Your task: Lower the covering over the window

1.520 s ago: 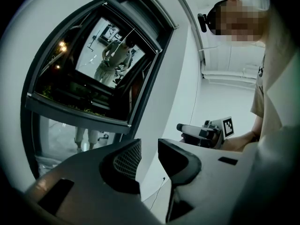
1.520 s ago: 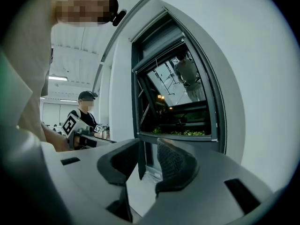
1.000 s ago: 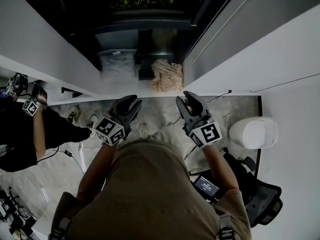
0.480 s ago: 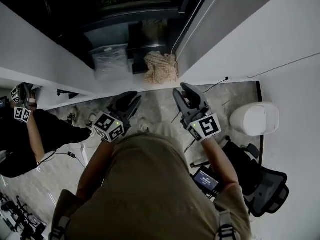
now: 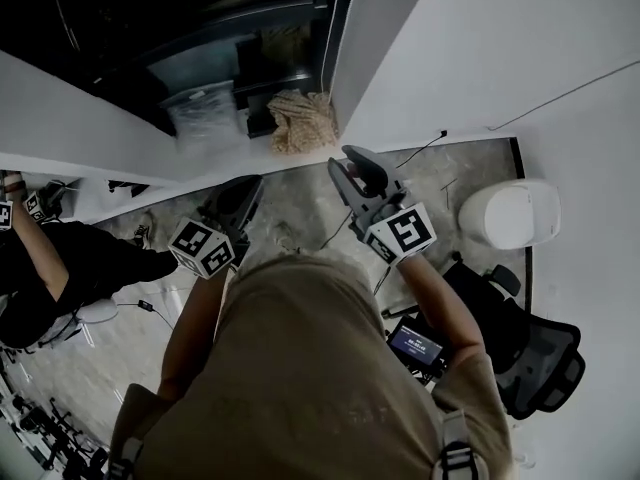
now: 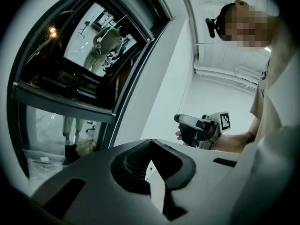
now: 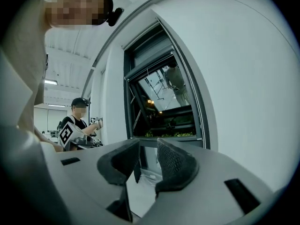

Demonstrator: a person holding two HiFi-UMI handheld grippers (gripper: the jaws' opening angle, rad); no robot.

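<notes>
The dark window [image 5: 230,28] fills the top of the head view, with no covering showing over its glass. In the left gripper view the window [image 6: 79,55] stands at the left; in the right gripper view the window [image 7: 164,102] is straight ahead. A thin cord [image 7: 202,119] runs down its right frame. My left gripper [image 5: 250,188] points at the sill; its jaws have just been closing and the left gripper [image 6: 150,146] is shut on nothing. My right gripper [image 5: 348,160] is held beside the window's right frame, and the right gripper [image 7: 147,145] stands open and empty.
A clear plastic bag [image 5: 205,113] and a beige bundle [image 5: 295,118] lie at the window's foot. A white wall [image 5: 500,48] runs along the right. A white round object [image 5: 508,213] and a black office chair [image 5: 535,363] stand at right. Another person [image 5: 40,258] in black is at left.
Both grippers have moved forward towards the window and its right frame. The left gripper's jaws, apart before, are now together. The right jaws stay apart.
</notes>
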